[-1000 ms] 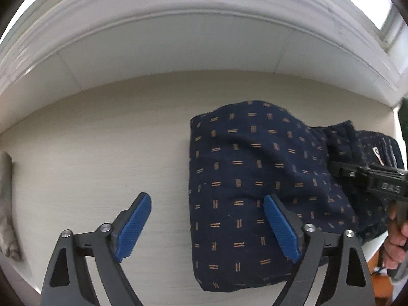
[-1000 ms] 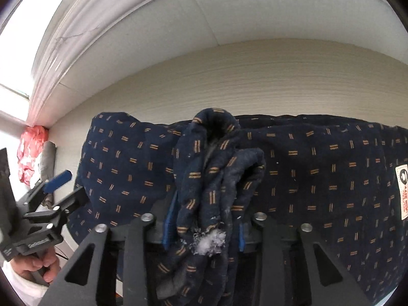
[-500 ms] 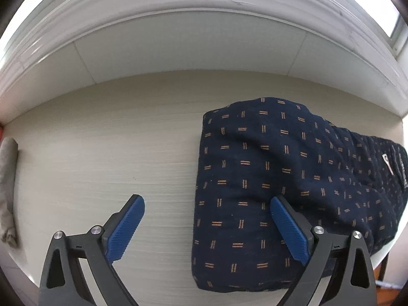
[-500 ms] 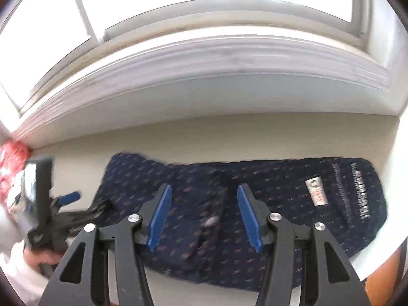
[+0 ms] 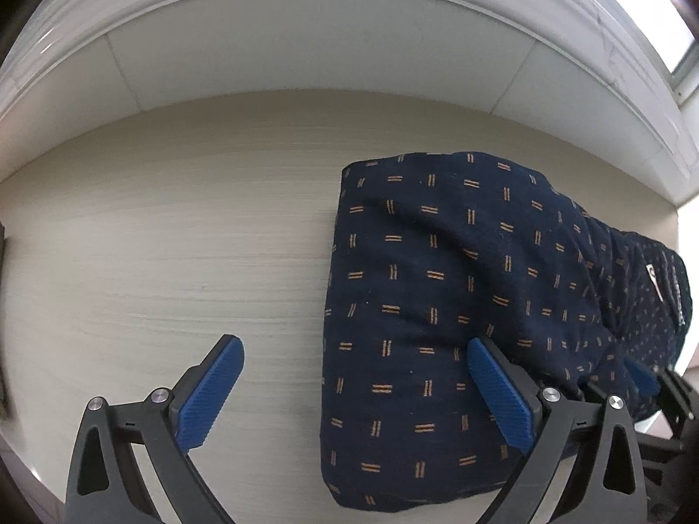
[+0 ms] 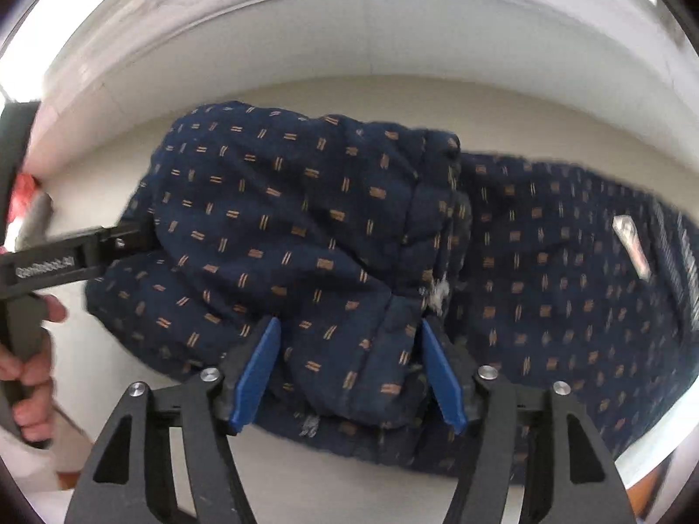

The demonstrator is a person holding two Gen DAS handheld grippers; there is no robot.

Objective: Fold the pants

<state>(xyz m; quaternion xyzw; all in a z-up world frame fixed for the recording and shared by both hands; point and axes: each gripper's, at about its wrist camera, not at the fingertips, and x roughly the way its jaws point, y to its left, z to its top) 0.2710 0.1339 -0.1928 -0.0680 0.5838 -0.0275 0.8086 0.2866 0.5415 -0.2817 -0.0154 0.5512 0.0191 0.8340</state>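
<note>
Pants (image 6: 332, 236) layer now folded over, long axis left-right

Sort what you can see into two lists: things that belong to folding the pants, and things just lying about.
Belongs to the job:
pants
left gripper
right gripper
table

Lying about:
red item
grey roll

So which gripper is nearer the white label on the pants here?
Right. The right gripper, its jaws just opened, straddles the bunched middle fold of the pants, with the white label off to its right. The left gripper is at the far folded end.
</note>
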